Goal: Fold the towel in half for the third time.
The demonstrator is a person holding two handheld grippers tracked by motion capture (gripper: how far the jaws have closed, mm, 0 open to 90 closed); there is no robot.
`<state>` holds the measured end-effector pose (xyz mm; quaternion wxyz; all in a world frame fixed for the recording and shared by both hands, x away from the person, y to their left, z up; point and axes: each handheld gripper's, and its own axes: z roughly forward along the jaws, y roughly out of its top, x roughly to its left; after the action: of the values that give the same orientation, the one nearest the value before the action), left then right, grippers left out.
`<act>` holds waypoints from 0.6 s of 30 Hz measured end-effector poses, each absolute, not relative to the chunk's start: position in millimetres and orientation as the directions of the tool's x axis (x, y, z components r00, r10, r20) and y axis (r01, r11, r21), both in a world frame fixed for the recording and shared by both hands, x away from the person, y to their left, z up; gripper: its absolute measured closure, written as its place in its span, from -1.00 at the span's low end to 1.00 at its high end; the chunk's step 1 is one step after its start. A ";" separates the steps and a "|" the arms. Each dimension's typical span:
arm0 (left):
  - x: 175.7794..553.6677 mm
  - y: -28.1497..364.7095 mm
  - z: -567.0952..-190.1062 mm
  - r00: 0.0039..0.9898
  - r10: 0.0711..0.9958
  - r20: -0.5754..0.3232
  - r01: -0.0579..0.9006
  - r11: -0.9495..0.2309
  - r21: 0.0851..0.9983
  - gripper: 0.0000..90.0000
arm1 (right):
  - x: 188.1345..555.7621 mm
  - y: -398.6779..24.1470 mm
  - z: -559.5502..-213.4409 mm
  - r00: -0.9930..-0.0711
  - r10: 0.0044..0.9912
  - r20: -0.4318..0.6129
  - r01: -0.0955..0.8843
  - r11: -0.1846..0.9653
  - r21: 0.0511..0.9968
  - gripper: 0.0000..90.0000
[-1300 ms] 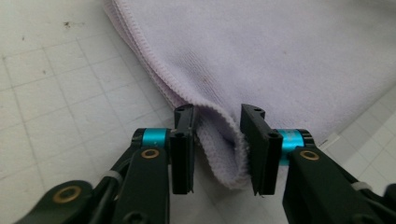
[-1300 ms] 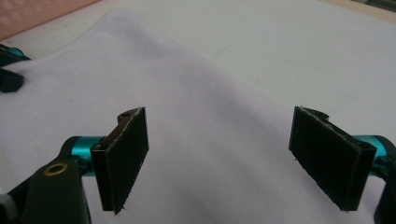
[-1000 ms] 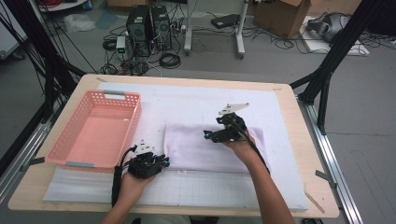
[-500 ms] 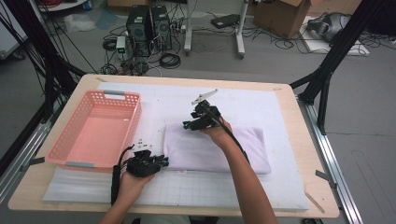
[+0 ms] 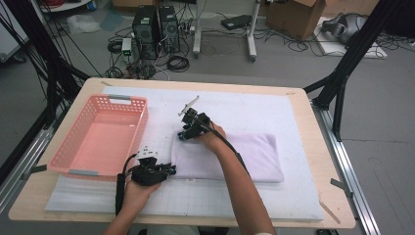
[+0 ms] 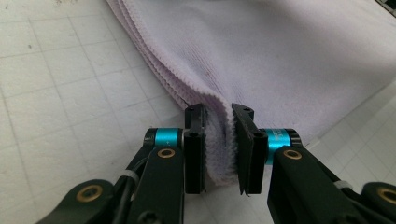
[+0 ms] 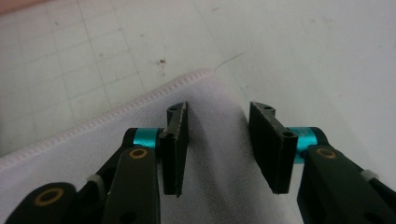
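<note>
While the pink basket [image 5: 98,139] sits clear at the left of the counter [image 5: 320,166], the left hand-held gripper [image 6: 218,149] clamps the near-left corner of the folded lilac towel [image 5: 230,156]. The right hand-held gripper [image 7: 217,147], arm stretched forward, has just been closing over the far-left corner, pads not yet touching.

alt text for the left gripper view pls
The left claw is shut on a bunched corner of a folded lilac towel, its two black jaws pinching the layered edge. The towel lies on a white gridded mat.
</note>
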<state>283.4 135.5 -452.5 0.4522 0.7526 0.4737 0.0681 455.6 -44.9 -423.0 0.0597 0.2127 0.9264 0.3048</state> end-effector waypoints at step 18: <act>278.6 147.7 -432.1 0.551 0.763 -0.339 0.614 -0.096 0.783 0.83 | 454.8 -50.1 -410.0 -0.903 0.418 0.102 0.361 0.607 0.708 0.83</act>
<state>278.6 147.7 -432.1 0.4831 0.7363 0.4675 0.0768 454.8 -50.1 -410.0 0.0367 0.2174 0.8956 0.3864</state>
